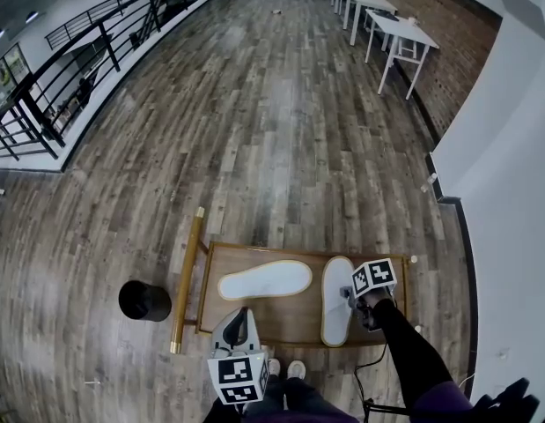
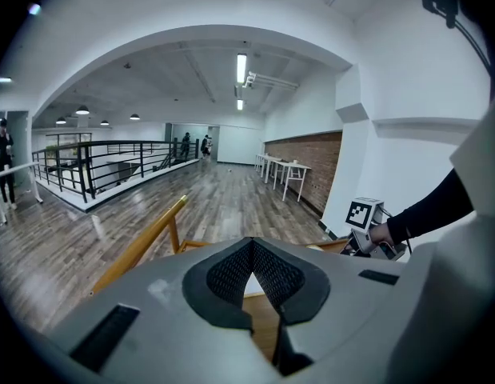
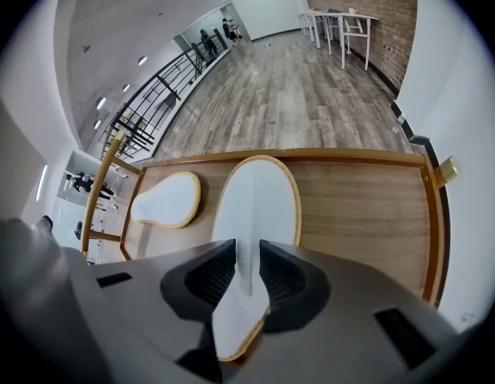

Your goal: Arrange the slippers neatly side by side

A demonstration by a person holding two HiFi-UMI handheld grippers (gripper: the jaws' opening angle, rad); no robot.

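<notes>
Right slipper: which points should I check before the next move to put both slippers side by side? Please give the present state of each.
1. Right slipper lies on the wooden tray: ok.
2. Right gripper is not clamping: ok, jaws apart with the heel between them.
3. Slippers parallel: not ok, the left slipper lies crosswise to the right one.
4. Left gripper free to work: ok, shut and empty.
5. Gap between the slippers: ok, bare wood shows.

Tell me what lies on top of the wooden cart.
Two white slippers on the cart: the left slipper crosswise, the right slipper lengthwise. The right gripper straddles the right slipper's near end, hiding part of it. Their downward faces are hidden.
</notes>
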